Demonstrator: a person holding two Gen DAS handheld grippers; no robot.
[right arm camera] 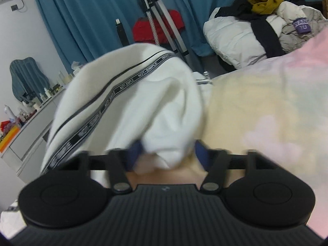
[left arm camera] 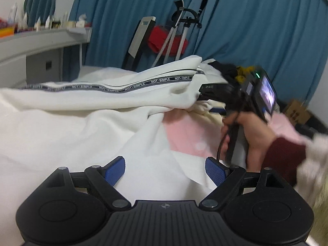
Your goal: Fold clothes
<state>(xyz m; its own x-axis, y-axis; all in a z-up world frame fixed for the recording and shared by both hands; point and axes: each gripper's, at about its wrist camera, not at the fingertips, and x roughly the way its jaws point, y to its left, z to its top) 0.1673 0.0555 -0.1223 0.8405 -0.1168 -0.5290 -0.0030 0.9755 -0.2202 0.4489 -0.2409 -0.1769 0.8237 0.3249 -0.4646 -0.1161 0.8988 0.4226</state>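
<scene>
A white garment (left arm camera: 86, 110) with a black "NOT-SIMPLE" stripe lies spread over the bed. My left gripper (left arm camera: 165, 171) hovers just above its near part, open, with nothing between the blue pads (left arm camera: 115, 170). My right gripper (left arm camera: 202, 91) is held by a hand (left arm camera: 254, 135) in a dark red sleeve and grips the garment's right end. In the right wrist view a bunched fold of the white garment (right arm camera: 131, 94) sits pinched between the right gripper's (right arm camera: 168, 155) blue pads (right arm camera: 202, 155) and rises from them in a raised arc, blurred.
A pink and pale yellow bedsheet (right arm camera: 266, 102) shows under the garment. A pile of other clothes (right arm camera: 256, 26) lies at the bed's far end. Behind stand blue curtains (left arm camera: 256, 30), a stand with a red item (left arm camera: 164, 39), and a grey desk (left arm camera: 41, 41) with bottles at left.
</scene>
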